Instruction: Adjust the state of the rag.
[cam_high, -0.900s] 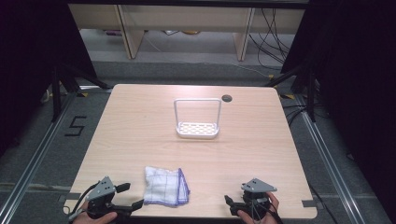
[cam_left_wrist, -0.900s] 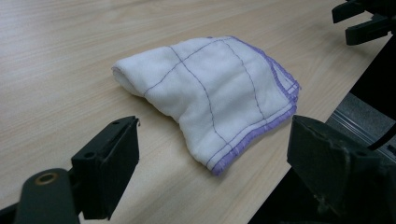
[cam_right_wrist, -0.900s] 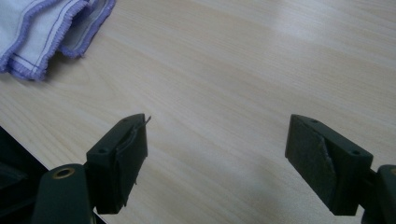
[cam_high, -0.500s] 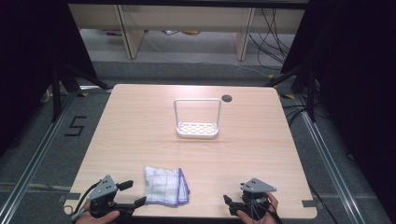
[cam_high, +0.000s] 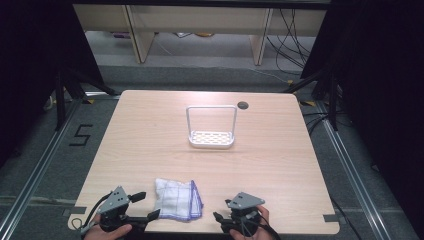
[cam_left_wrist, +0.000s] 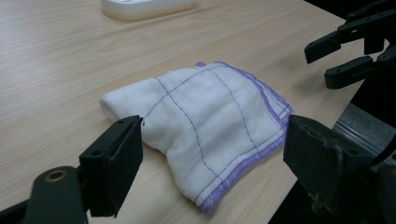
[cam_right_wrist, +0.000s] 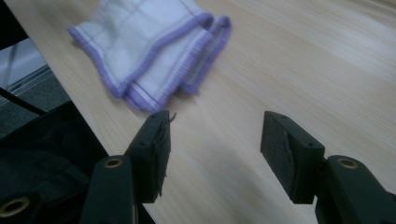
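Observation:
A folded white cloth (cam_high: 178, 200) with purple edging lies near the table's front edge. My left gripper (cam_high: 148, 206) sits just left of it, pointing at it, jaws wide open. In the left gripper view the cloth (cam_left_wrist: 210, 126) lies ahead of and between the two spread jaws, with my left gripper (cam_left_wrist: 212, 158) not pressing on it. My right gripper (cam_high: 219, 223) stands open to the cloth's right, aimed left. In the right gripper view the cloth (cam_right_wrist: 149, 42) lies beyond the jaws, and my right gripper (cam_right_wrist: 219, 154) has only bare table between its fingers.
A white rack (cam_high: 211, 129) with a tall hoop handle stands past the table's middle. A dark round cable hole (cam_high: 243, 105) is behind it. The wooden table (cam_high: 300, 165) ends close under both hands. The right gripper's jaws (cam_left_wrist: 355, 51) show at the top right of the left gripper view.
My right gripper has moved left along the front edge, closer to the cloth. My left gripper has hardly moved.

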